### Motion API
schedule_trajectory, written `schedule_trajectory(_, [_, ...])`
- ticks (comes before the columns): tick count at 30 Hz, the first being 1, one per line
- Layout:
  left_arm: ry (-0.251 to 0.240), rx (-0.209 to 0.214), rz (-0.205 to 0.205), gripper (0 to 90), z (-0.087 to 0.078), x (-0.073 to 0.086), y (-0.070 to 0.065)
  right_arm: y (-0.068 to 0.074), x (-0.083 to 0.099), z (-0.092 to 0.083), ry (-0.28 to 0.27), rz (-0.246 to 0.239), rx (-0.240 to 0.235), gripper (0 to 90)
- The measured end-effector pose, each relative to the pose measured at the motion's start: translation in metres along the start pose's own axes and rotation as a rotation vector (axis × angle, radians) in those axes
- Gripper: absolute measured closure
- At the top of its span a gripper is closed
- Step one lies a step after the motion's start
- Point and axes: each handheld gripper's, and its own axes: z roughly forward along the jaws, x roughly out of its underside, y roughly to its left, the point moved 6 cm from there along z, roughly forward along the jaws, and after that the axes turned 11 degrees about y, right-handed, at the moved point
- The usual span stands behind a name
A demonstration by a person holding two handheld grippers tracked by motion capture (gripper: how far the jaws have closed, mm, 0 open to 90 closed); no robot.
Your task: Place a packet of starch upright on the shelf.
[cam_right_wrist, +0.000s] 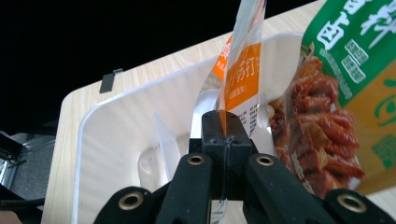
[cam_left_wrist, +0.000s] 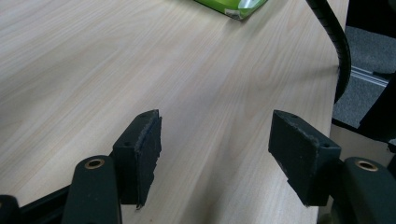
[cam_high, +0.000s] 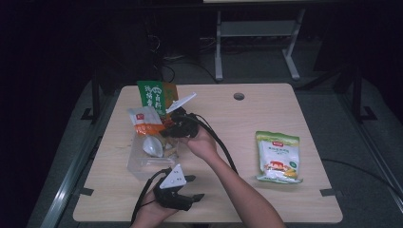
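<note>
My right gripper (cam_right_wrist: pixel 223 122) has its jaws pressed together on the bottom edge of a thin white-and-orange plastic sachet (cam_right_wrist: pixel 241 70), which stands edge-on above the clear plastic tray (cam_right_wrist: pixel 116 135). The hold is on a narrow strip of film only. My guess is that it could slide out if I tug or twist, and the packet would then fall crooked into the tray.

Just beside it, on the right of the right gripper view, leans a green-and-orange snack bag with a clear window showing reddish strips (cam_right_wrist: pixel 336 93). It is touching or nearly touching the sachet; swinging the sachet might drag or tip it.

The tray looks light. In the high view it sits at the table's left side (cam_high: pixel 142 166), with a whitish spoon-like piece (cam_high: pixel 153 146) inside. A push downward may shove it.

My left gripper (cam_left_wrist: pixel 215 154) hangs with jaws apart and nothing between them over the bare pale wooden table (cam_left_wrist: pixel 93 70), near the front edge. A white-and-green pouch (cam_high: pixel 278 156) lies well apart, right side.
</note>
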Motion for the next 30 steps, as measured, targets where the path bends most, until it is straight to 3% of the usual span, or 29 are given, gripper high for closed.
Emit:
schedule_trajectory(7, [-0.001,-0.003,0.003,34.2,-0.001,0.0,0.001,0.003,0.006,0.0,0.027,-0.043,-0.005,89.8])
schedule_trajectory(11, [-0.006,-0.005,0.004,34.2,-0.002,0.0,0.001,0.005,0.007,0.001,0.044,-0.044,-0.015,89.8])
schedule_trajectory(12, [-0.007,-0.005,0.005,34.2,-0.002,0.0,0.001,0.003,0.01,0.002,0.069,-0.049,0.013,89.8])
schedule_trajectory(15, [-0.005,-0.003,0.0,34.2,-0.002,0.0,0.0,0.002,0.012,0.003,0.086,-0.053,0.009,89.8])
schedule_trajectory(19, [-0.001,-0.003,0.006,34.2,-0.001,0.0,0.0,0.0,0.021,0.013,0.148,-0.071,0.014,89.5])
schedule_trajectory(22, [-0.001,-0.004,0.01,34.2,-0.001,-0.001,0.001,-0.004,0.026,0.015,0.156,-0.058,0.014,89.4])
schedule_trajectory(26, [0.002,-0.001,0.011,34.2,0.001,0.0,0.0,-0.011,0.035,0.015,0.153,-0.015,-0.025,89.2])
schedule_trajectory(30, [0.001,-0.001,0.01,34.2,0.001,0.0,0.0,-0.012,0.034,0.014,0.145,-0.019,-0.028,87.4])
